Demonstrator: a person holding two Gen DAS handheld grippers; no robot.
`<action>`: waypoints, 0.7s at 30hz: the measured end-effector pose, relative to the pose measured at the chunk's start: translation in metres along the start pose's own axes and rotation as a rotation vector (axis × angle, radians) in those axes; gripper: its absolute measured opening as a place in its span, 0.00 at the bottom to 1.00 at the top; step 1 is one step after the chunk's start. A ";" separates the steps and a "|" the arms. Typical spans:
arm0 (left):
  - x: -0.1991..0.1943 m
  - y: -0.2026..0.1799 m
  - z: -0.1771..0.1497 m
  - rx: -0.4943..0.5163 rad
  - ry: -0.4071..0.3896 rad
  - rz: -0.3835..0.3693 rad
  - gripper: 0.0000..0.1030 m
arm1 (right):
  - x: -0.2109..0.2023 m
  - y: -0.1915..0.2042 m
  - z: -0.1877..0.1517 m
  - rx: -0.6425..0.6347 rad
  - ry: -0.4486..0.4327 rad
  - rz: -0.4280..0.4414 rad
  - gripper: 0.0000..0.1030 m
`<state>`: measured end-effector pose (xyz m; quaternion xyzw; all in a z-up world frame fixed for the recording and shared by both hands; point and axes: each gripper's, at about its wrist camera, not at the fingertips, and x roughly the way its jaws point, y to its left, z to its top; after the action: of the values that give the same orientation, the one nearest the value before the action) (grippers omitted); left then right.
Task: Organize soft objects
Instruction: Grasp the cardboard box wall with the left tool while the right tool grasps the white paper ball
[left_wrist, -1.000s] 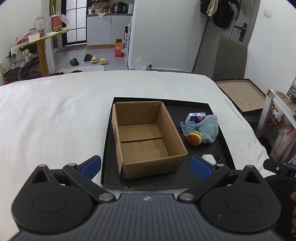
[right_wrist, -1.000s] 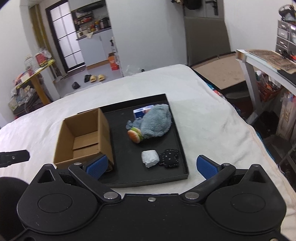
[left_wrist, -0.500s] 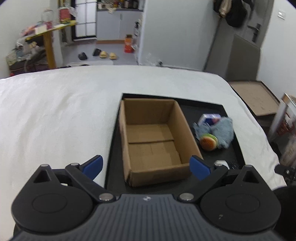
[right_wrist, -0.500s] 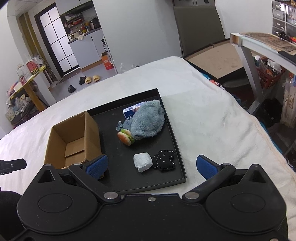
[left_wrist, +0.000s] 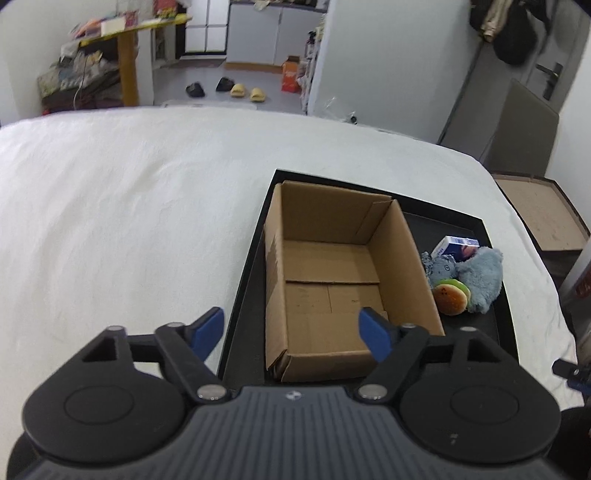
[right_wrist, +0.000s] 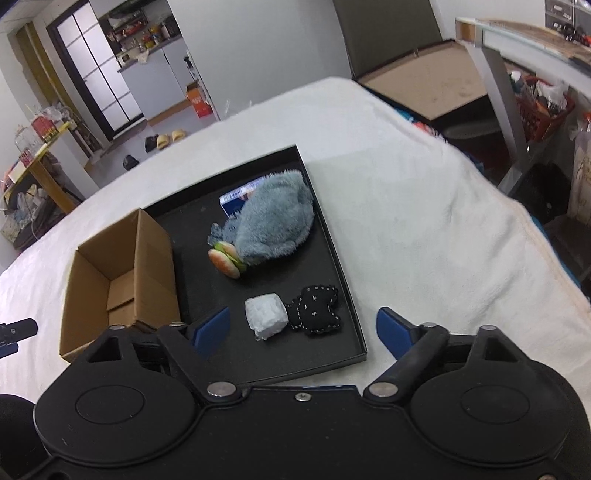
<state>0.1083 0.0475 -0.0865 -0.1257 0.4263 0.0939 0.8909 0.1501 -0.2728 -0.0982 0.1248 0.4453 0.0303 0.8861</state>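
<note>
A black tray (right_wrist: 334, 254) lies on a bed covered with a white blanket (left_wrist: 129, 206). At the tray's left end stands an open cardboard box (left_wrist: 332, 273), flaps folded down inside, with nothing in it but its own bottom flaps.

The soft things lie in the right half of the tray, outside the box. The largest is a grey plush toy (right_wrist: 275, 227) with shaggy fur, lying on its side; a smaller blue-grey head part pokes out toward the box. Pressed against its front is a small plush hamburger (right_wrist: 225, 260) with tan buns and a green layer between. Behind the grey plush, partly hidden by it, is a small blue and white carton (right_wrist: 238, 195). Nearer the tray's front edge sit a white crumpled lump (right_wrist: 266, 315), soft-looking, and just beside it, touching, a flat black fabric piece (right_wrist: 316, 310) with white stitching along its outline.

The left tool (left_wrist: 290, 330) is released, its blue-padded fingers spread wide, hovering over the box's near-left corner and holding nothing. The right tool (right_wrist: 304, 330) is likewise spread wide and unloaded, above the tray's front edge, with the white lump and black fabric piece seen between its fingers.
</note>
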 end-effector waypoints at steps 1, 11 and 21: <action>0.003 0.002 0.000 -0.013 0.007 0.002 0.67 | 0.004 -0.002 0.000 0.009 0.008 0.008 0.73; 0.043 -0.004 0.010 -0.034 0.092 0.030 0.60 | 0.054 -0.001 0.007 0.020 0.130 0.017 0.63; 0.085 -0.009 0.014 -0.039 0.229 0.063 0.43 | 0.091 0.012 0.013 -0.013 0.170 0.050 0.57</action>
<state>0.1736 0.0485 -0.1436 -0.1394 0.5271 0.1149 0.8304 0.2164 -0.2488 -0.1591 0.1271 0.5155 0.0656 0.8449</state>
